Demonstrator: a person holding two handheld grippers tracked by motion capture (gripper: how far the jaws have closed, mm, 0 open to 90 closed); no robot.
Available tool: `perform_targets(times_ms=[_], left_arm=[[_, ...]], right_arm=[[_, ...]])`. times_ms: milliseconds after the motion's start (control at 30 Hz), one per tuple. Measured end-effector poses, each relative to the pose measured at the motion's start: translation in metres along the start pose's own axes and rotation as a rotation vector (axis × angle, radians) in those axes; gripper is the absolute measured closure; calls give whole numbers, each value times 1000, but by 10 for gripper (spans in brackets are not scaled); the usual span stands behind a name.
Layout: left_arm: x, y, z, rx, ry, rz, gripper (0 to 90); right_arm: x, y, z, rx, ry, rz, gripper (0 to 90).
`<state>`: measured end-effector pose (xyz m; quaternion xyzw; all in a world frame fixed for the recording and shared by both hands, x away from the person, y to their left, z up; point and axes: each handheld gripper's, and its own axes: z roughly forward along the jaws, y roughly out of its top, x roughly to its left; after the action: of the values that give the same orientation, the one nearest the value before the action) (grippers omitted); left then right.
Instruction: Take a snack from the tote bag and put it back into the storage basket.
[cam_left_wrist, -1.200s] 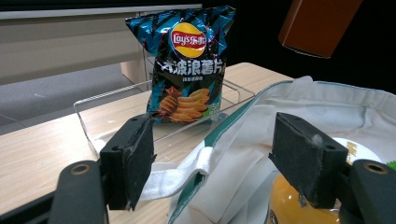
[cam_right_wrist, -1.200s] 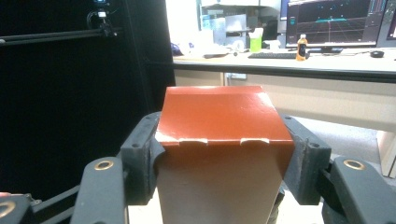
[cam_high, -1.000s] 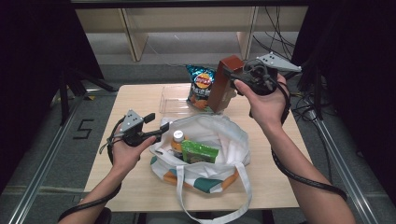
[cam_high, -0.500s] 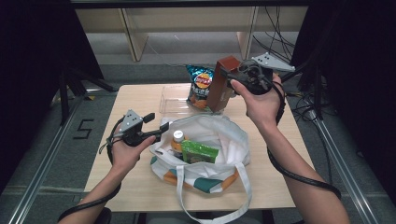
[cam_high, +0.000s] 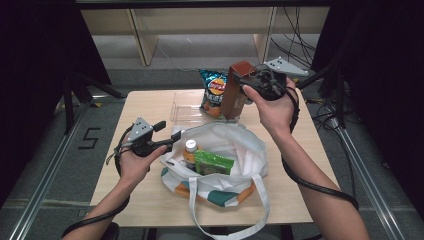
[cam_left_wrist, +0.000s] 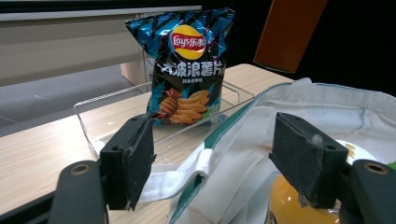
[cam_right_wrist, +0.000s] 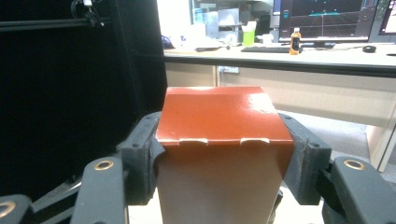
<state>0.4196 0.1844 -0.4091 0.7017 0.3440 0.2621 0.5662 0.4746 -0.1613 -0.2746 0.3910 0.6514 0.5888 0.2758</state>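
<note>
My right gripper (cam_high: 239, 85) clamps the brown box (cam_high: 235, 90), lifted at twelve o'clock above the tote bag (cam_high: 240, 150). My left gripper (cam_left_wrist: 212, 161) gapes around the bag's rim. Bottle (cam_high: 190, 150) and green packet (cam_high: 214, 162) packed; box and chips (cam_high: 214, 92) remain.

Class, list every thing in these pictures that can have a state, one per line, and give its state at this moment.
Brown box: clamped in the right gripper, held up off the table.
Left gripper: open, its jaws around the bag's rim.
Tote bag: open, lying on the table.
Bottle: capped, inside the bag.
Green packet: inside the bag.
Chip bag: sealed, upright in the clear tray.
</note>
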Motion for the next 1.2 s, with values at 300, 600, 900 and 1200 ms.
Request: perform_targets(times_ms=[300, 600, 900, 1200], left_arm=[[-1, 0, 0, 3, -1, -5, 290], [-1, 0, 0, 2, -2, -4, 289], [-1, 0, 0, 1, -3, -3, 290], [-1, 0, 0, 1, -3, -1, 290]], right_arm=[[-2, -3, 7, -4, -12, -12, 397], [0, -6, 15, -2, -13, -21, 396], [-1, -9, 22, -6, -28, -31, 397], [-2, -12, 30, 6, -42, -25, 396]])
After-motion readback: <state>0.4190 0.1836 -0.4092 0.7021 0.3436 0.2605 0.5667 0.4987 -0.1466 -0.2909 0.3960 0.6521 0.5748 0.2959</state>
